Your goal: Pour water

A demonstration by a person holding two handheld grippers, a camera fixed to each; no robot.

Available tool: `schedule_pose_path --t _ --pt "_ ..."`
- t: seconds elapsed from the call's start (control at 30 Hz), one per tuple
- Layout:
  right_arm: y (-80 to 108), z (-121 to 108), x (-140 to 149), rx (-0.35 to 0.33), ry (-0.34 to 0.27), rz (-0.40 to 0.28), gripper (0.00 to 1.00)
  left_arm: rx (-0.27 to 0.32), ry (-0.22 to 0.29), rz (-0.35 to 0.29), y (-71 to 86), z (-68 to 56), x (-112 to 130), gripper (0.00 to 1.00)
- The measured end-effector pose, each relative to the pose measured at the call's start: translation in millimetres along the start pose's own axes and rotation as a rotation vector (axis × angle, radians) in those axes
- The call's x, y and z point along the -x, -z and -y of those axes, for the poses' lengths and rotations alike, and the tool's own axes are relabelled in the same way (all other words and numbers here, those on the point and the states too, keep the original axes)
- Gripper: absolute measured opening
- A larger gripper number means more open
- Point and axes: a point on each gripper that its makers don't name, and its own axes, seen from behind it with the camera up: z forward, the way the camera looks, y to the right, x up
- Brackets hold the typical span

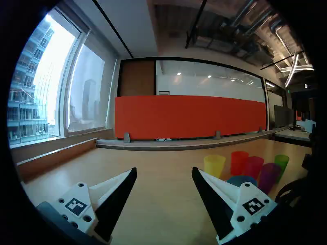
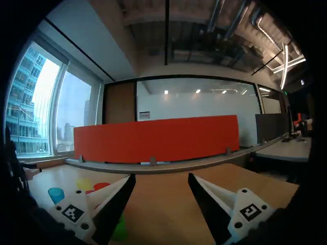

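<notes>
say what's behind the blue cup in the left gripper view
The red cup and the pink cup stand just behind the blue cup; it hides their bases.

Six translucent plastic cups stand upright and close together on the wooden tabletop (image 1: pixel 163 204), ahead of the left gripper (image 1: pixel 164 169) and off to its right. The yellow cup (image 1: pixel 214 164) is nearest that gripper's right finger, followed by the red cup (image 1: pixel 239 162), pink cup (image 1: pixel 253 166), purple cup (image 1: pixel 268 176) and green cup (image 1: pixel 281 162). The blue cup (image 1: pixel 241 180) is partly hidden behind the finger.

From the right gripper (image 2: pixel 161 176), the blue cup stands left of its left finger. The yellow and red rims show just above that finger, and the green cup sits low beside it. Their contents cannot be told.
</notes>
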Motion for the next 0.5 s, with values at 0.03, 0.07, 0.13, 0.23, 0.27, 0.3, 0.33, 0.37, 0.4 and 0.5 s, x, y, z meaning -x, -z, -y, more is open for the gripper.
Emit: schedule_pose_path --t 0.03,0.07,0.13,0.23,0.27,0.3,0.33,0.37,0.4,0.5 --pt "-1.2 1 2 0.0 -0.001 0.001 0.99 0.0 0.0 0.0 0.1 0.0 0 1.0" --pt "-2.7 1 4 0.001 -0.001 0.002 0.99 0.0 0.0 0.0 0.3 -0.1 0 1.0" --pt "-5.0 2 7 0.002 0.0 0.003 0.99 0.0 0.0 0.0 0.4 -0.1 0 1.0" --pt "-8.3 1 11 0.005 0.007 0.005 0.99 0.0 0.0 0.0 0.3 0.0 0 1.0" --pt "-9.4 1 13 0.005 0.011 0.007 0.99 0.0 0.0 0.0 0.2 0.0 0 1.0" --pt "-10.3 0 15 0.006 0.014 0.009 0.99 0.0 0.0 0.0 0.1 0.1 0 1.0" --pt "-10.9 -1 18 0.009 0.017 0.014 0.99 0.0 0.0 0.0 0.1 0.2 0 1.0" --pt "-11.6 -2 21 0.011 0.021 0.019 0.99 0.0 0.0 0.0 0.0 0.2 0 1.0" --pt "-12.2 -3 23 0.014 0.024 0.023 0.99 0.0 0.0 0.0 0.0 0.3 0 1.0" --pt "-13.1 -5 30 0.021 0.033 0.039 0.99 0.0 0.0 0.0 0.0 0.0 0 1.0"
